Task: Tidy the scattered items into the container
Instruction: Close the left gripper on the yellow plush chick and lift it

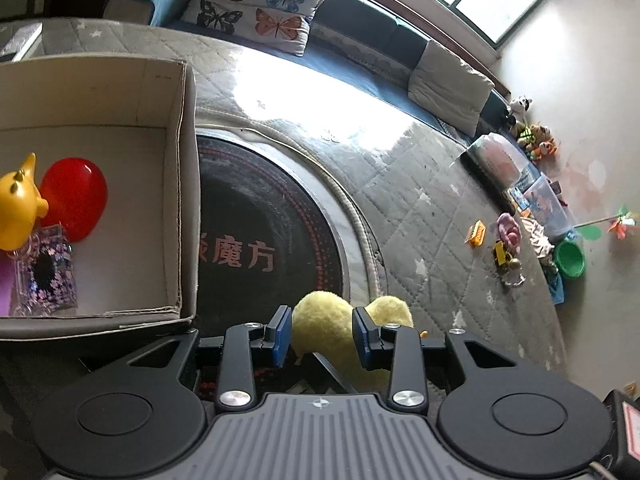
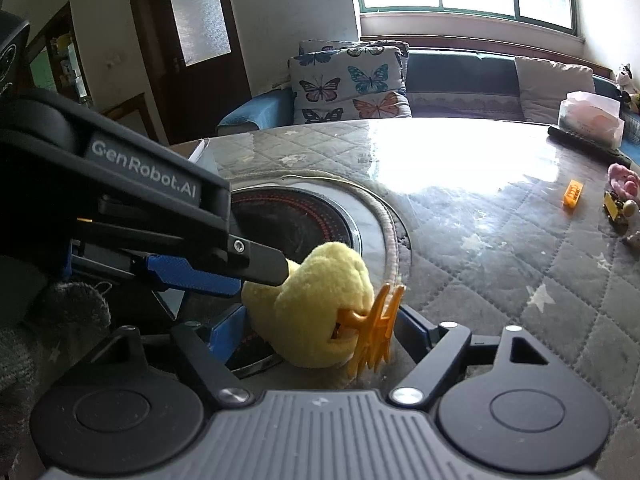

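A yellow plush duck (image 1: pixel 322 326) with orange feet (image 2: pixel 374 330) lies on the table by the dark round hob. My left gripper (image 1: pixel 322 334) has its blue pads pressed on both sides of the duck's body. My right gripper (image 2: pixel 320 330) stands open around the same duck (image 2: pixel 320 300), its fingers wide on each side. The left gripper's body crosses the right wrist view from the left. The cardboard box (image 1: pixel 182 200) stands left of the duck and holds a yellow toy (image 1: pixel 18 204), a red heart (image 1: pixel 76 198) and a glittery case (image 1: pixel 46 272).
A dark round hob (image 1: pixel 264 236) is set in the quilted table cover. Far right lie an orange block (image 2: pixel 573 194), a pink toy (image 2: pixel 624 182), a small yellow vehicle (image 2: pixel 614 208) and a tissue pack (image 2: pixel 592 120). A sofa with butterfly cushions (image 2: pixel 348 84) stands behind.
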